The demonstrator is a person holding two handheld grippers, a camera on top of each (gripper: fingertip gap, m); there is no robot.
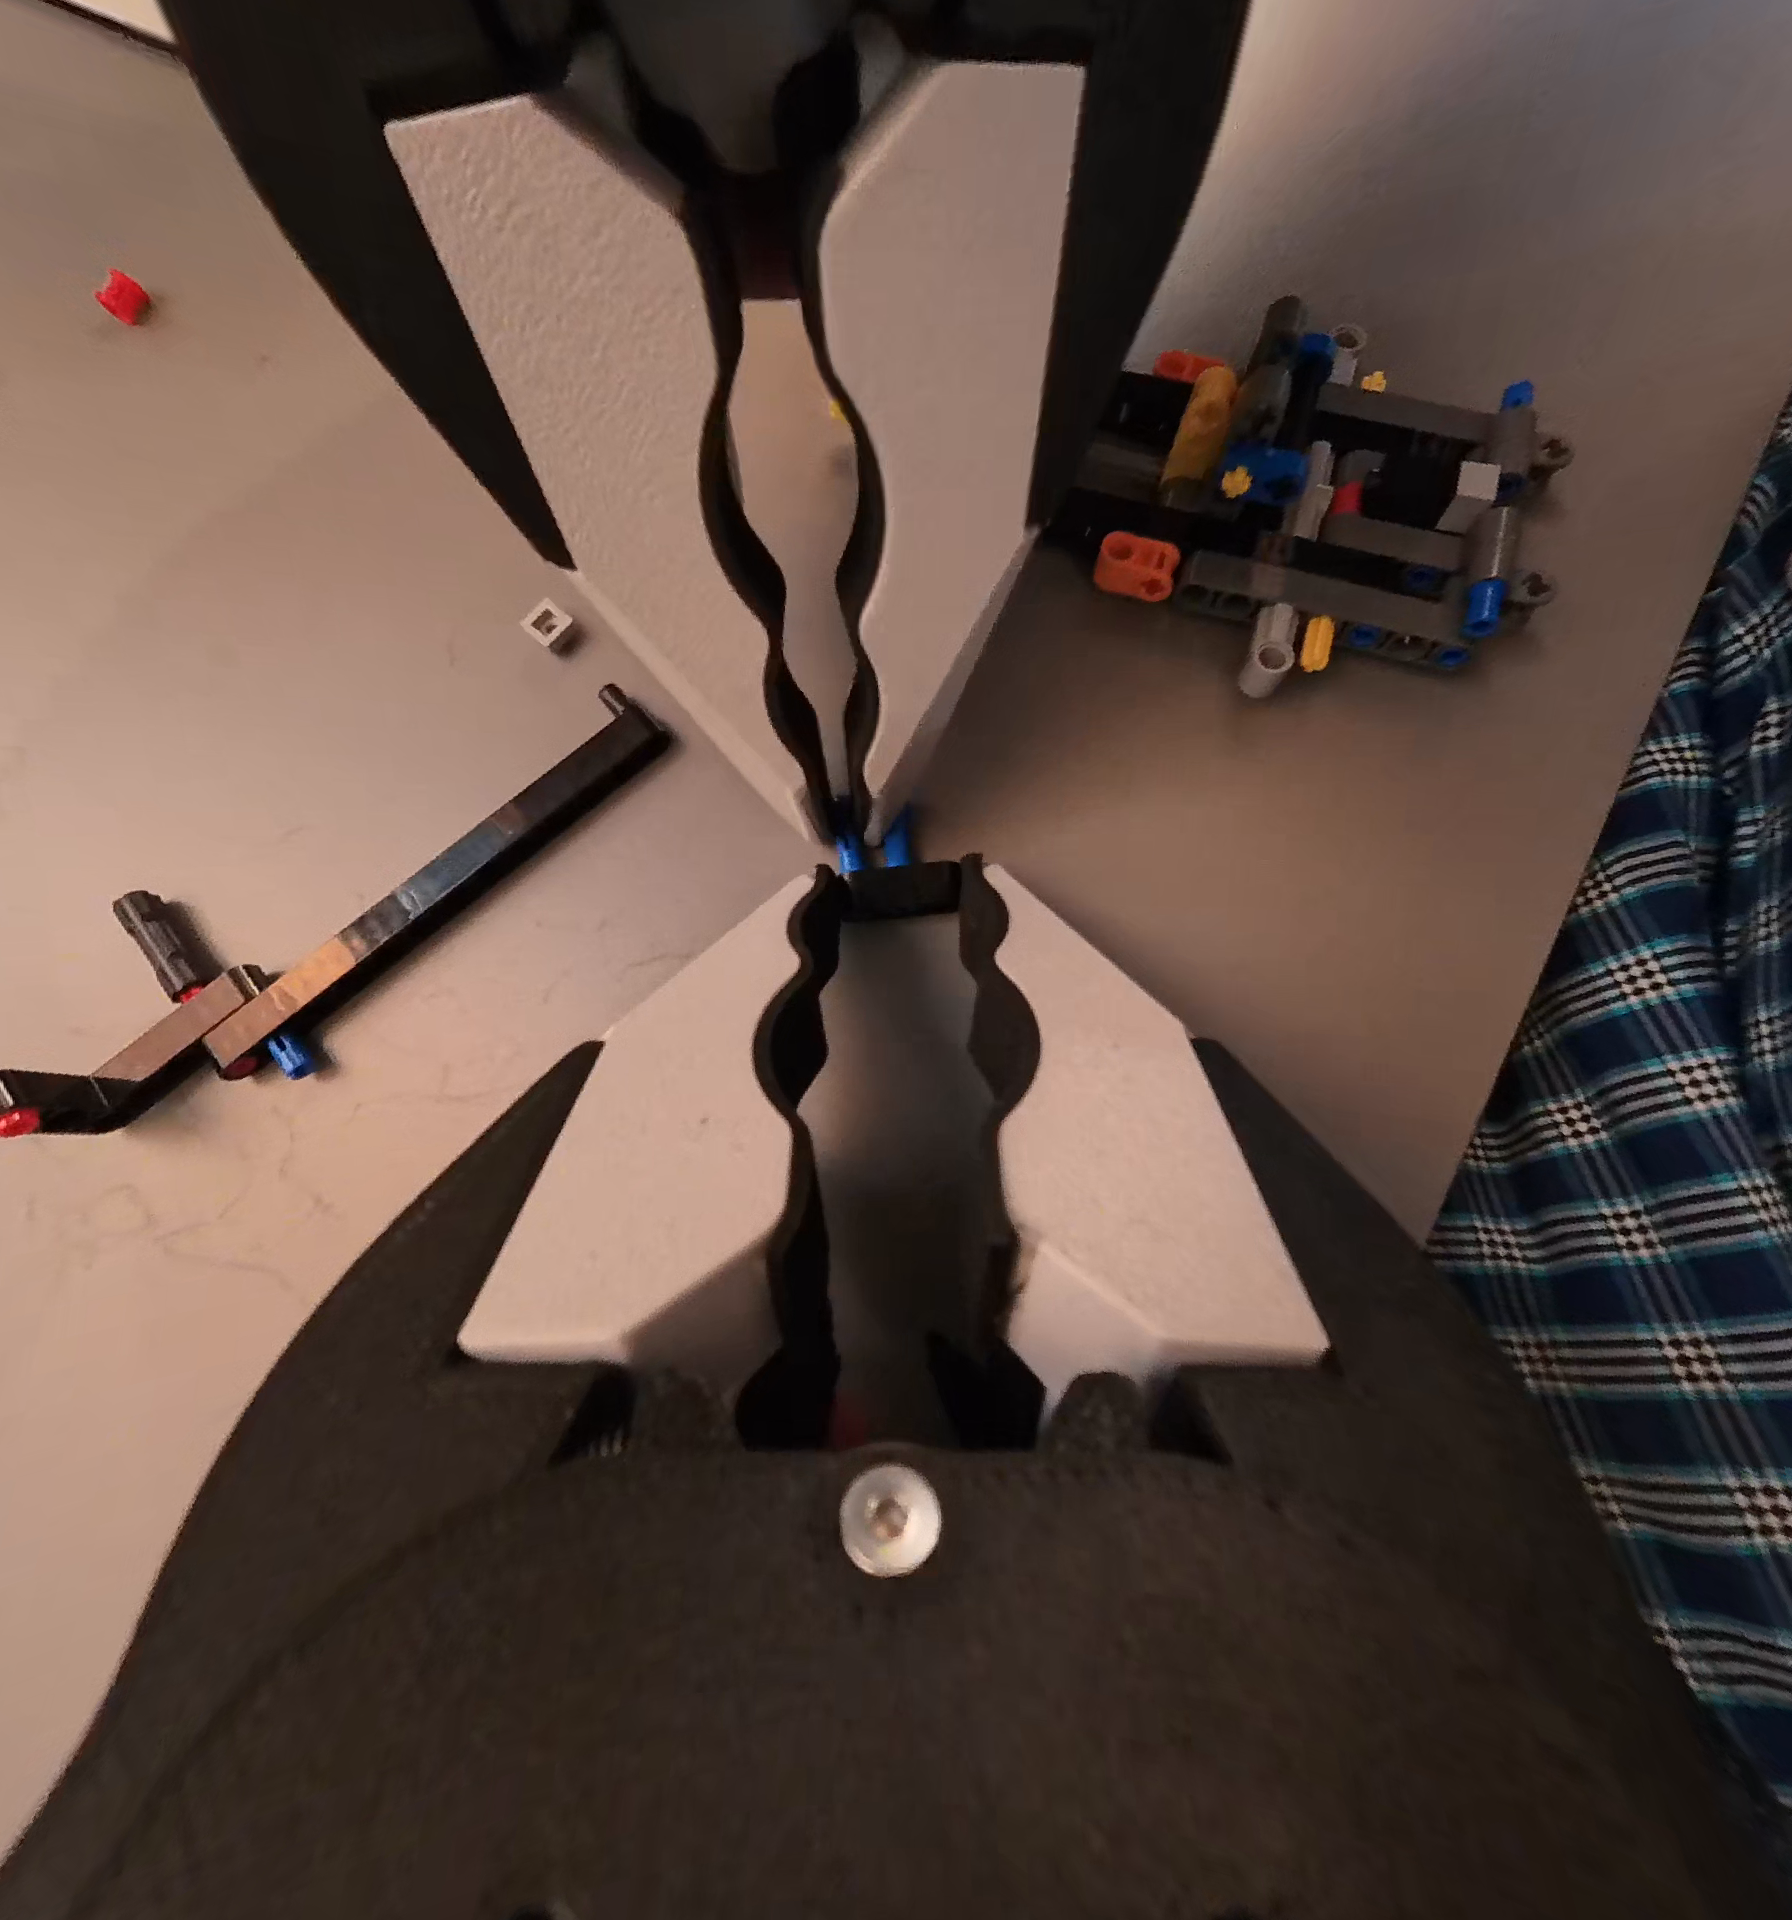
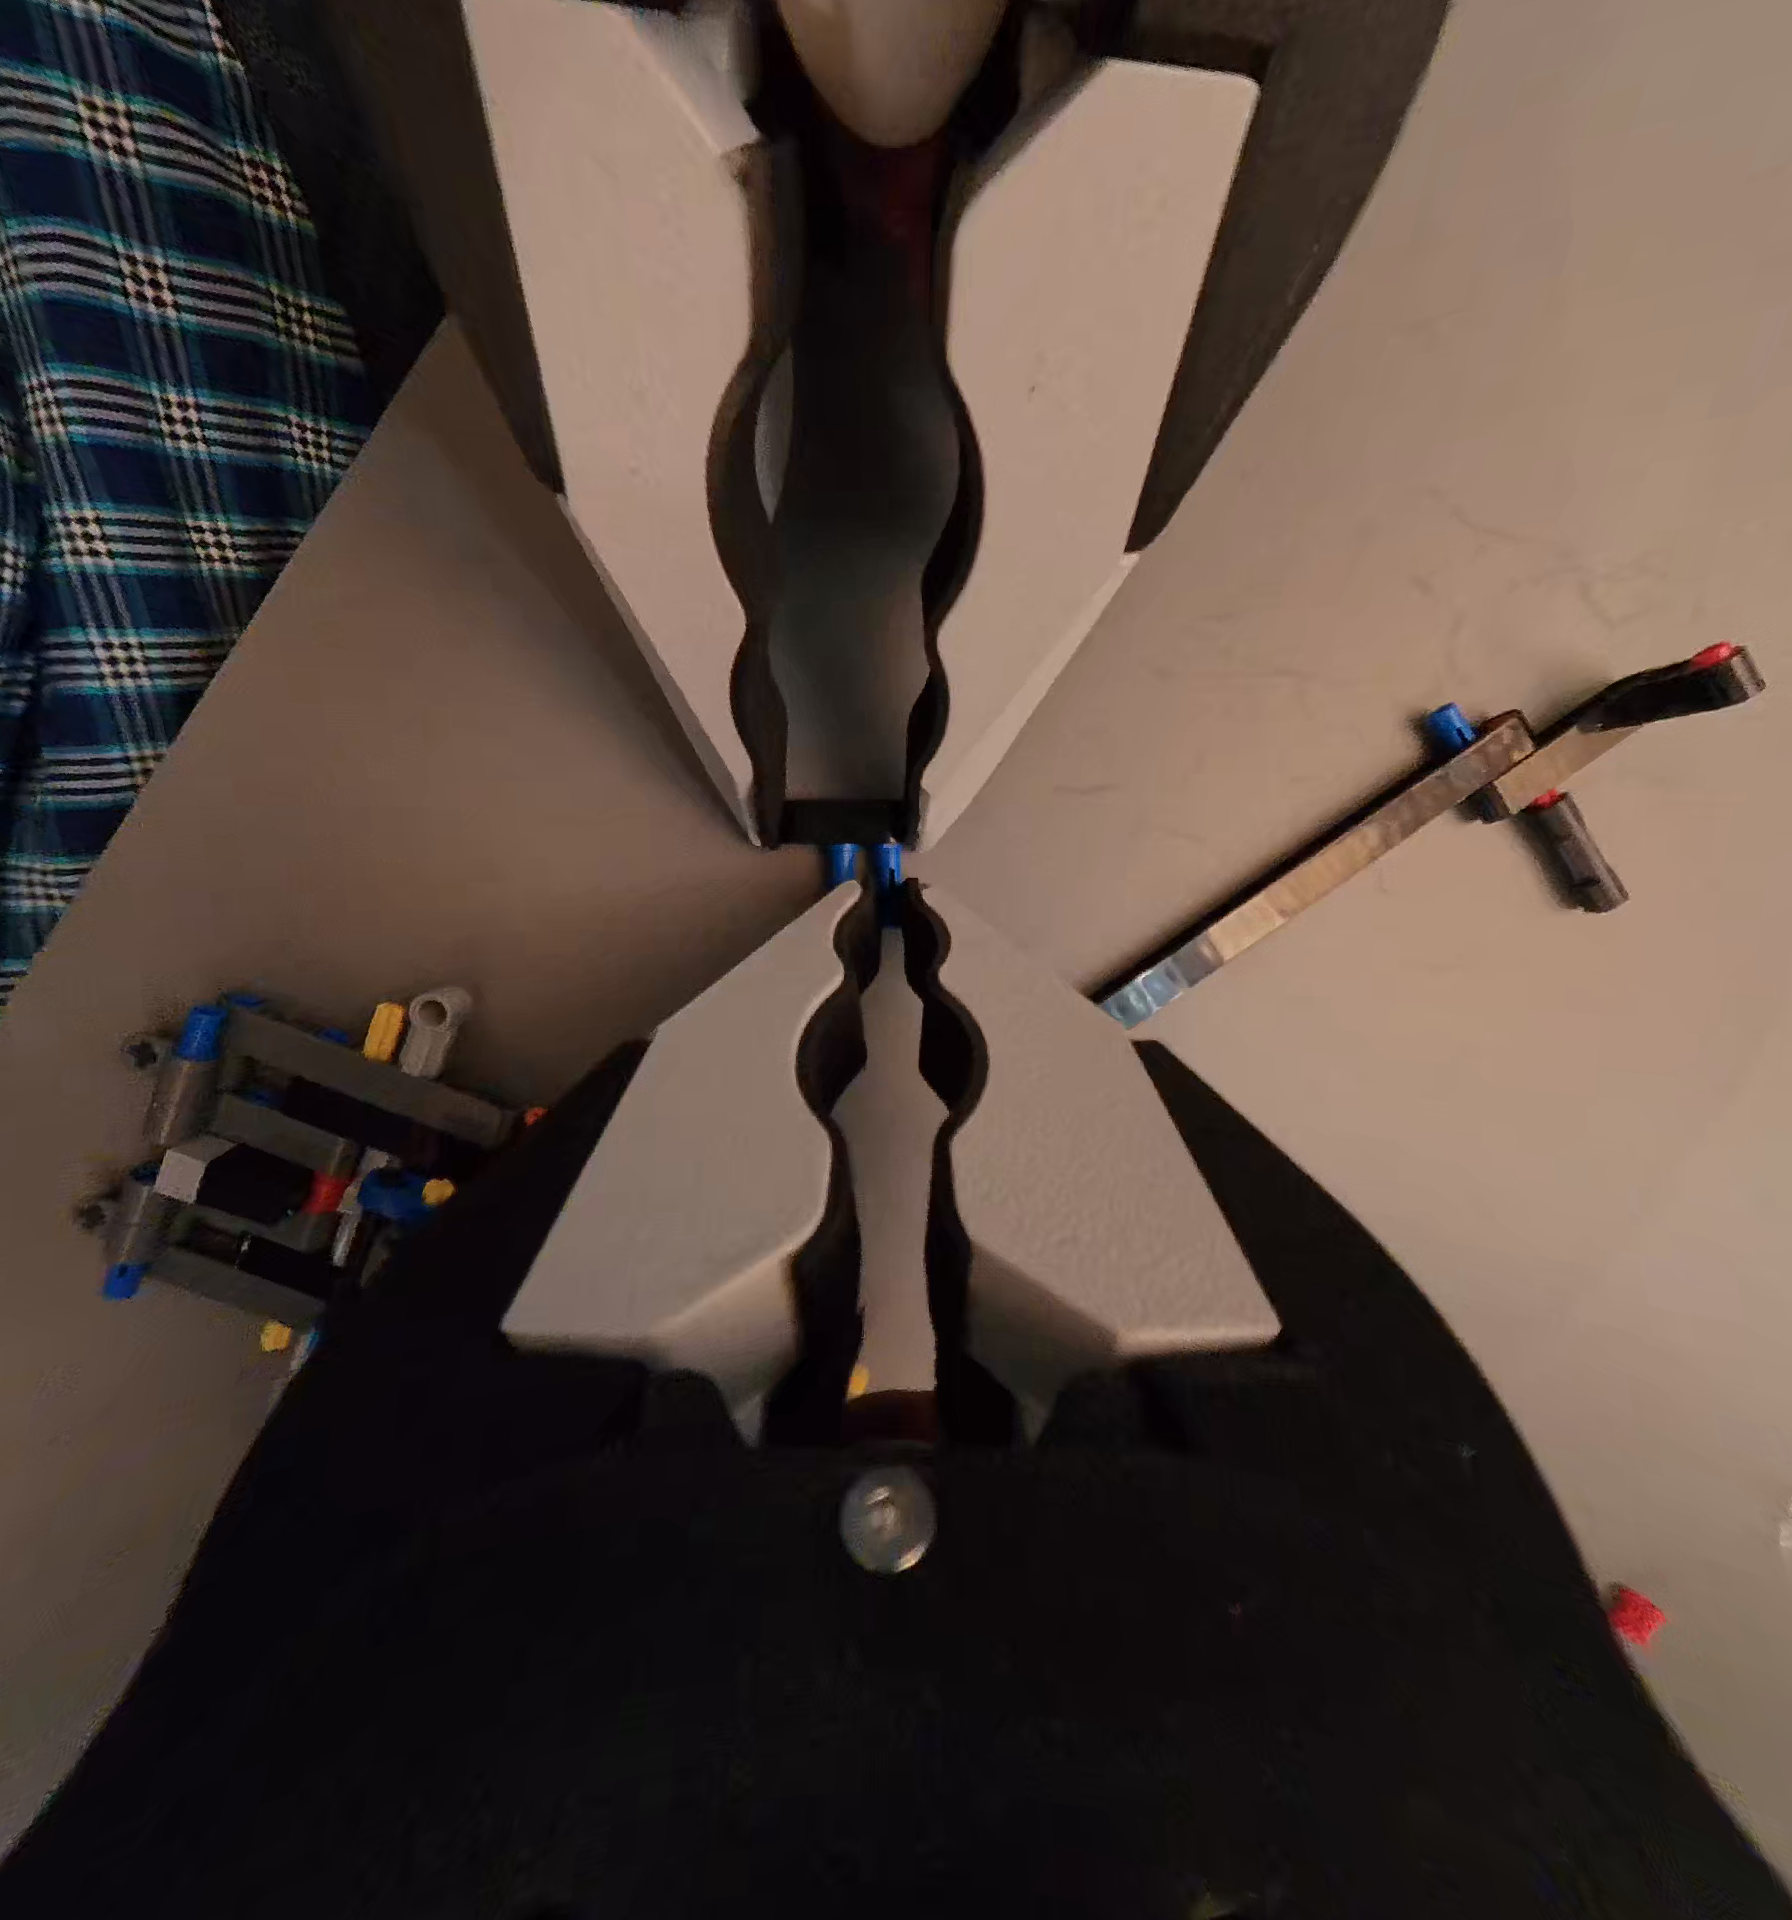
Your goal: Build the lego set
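Observation:
My left gripper (image 1: 898, 881) is shut on a small black Lego piece (image 1: 897, 899) and holds it above the table. Two blue pins stick out of that piece's far side. My right gripper (image 2: 883, 902) comes from the opposite side, tip to tip, and is shut on one blue pin (image 2: 888, 864). The other blue pin (image 2: 842, 860) stands free beside it. In the right wrist view the left gripper (image 2: 838, 816) reaches in from the top with the black piece (image 2: 838, 823). In the left wrist view the right gripper (image 1: 850, 812) reaches in from the top.
A part-built grey, black and blue chassis (image 1: 1318, 499) (image 2: 279, 1164) lies on the beige table. A long black beam assembly (image 1: 352, 956) (image 2: 1391, 831) lies apart from it. A loose red piece (image 1: 123, 296), a small grey piece (image 1: 549, 623) and a person's plaid shirt (image 1: 1702, 1039) are near. Only a small space, under 4 cm, lies between the two pairs of fingers.

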